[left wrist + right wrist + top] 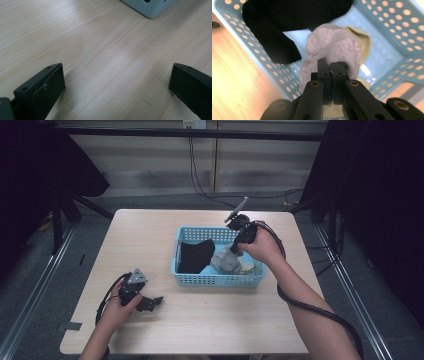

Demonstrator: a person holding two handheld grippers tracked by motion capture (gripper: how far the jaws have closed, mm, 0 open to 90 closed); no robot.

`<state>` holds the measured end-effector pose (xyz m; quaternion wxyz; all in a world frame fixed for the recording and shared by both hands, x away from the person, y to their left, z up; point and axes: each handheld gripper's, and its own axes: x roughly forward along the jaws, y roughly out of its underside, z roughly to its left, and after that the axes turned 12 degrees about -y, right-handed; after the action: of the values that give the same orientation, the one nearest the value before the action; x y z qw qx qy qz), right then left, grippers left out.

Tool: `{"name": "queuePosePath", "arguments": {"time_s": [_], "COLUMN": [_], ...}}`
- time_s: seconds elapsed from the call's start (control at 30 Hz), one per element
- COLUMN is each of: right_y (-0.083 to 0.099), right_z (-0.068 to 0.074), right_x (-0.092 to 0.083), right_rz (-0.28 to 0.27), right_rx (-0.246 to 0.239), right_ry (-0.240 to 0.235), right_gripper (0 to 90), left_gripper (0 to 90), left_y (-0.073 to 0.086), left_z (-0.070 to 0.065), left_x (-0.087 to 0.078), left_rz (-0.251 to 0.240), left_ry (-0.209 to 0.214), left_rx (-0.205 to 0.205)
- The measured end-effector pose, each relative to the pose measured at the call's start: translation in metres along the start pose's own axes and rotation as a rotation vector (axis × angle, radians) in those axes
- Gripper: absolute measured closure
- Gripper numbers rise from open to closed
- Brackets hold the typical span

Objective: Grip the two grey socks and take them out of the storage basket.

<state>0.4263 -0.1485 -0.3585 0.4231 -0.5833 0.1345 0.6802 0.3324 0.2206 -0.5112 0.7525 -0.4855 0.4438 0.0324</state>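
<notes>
Two forearms reach in from below, each hand holding a gripper.

The left hand [119, 309] holds the left gripper [150, 302] low and level, its jaws standing wide apart with nothing between them. The right arm stretches further forward, bent at the wrist; the right hand [262, 245] holds the right gripper [234, 251] pointing steeply down, its jaws pressed together on a pinch of grey sock [332, 47].

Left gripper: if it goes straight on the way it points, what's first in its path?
Probably the light blue basket. The left gripper, jaws open and empty, points across bare wooden table toward the basket's corner; depth is hard to judge.
</notes>
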Motion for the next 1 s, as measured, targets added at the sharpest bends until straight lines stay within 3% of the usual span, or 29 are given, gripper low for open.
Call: {"name": "queuePosePath", "arguments": {"time_s": [0.27,0.47,0.8,1.0], "right_y": [0.004,0.006,0.014,0.024], "right_z": [-0.003,-0.001,-0.001,-0.009], "right_x": [-0.019,-0.030,-0.054,-0.065], "right_rz": [0.018,0.042,0.038,0.020], "right_rx": [0.004,-0.025,-0.016,-0.003], "right_ry": [0.001,0.000,0.007,0.009], "right_gripper": [88.5,88.4,88.3,88.2], "left_gripper": [0.0,0.0,0.0,0.0], "left_y": [0.000,0.000,0.000,0.000], "left_z": [0.000,0.000,0.000,0.000], "left_x": [0.000,0.000,0.000,0.000], "left_rz": [0.004,0.005,0.006,0.005], "left_ry": [0.003,0.003,0.002,0.002], "left_rx": [0.000,0.002,0.001,0.001]}}
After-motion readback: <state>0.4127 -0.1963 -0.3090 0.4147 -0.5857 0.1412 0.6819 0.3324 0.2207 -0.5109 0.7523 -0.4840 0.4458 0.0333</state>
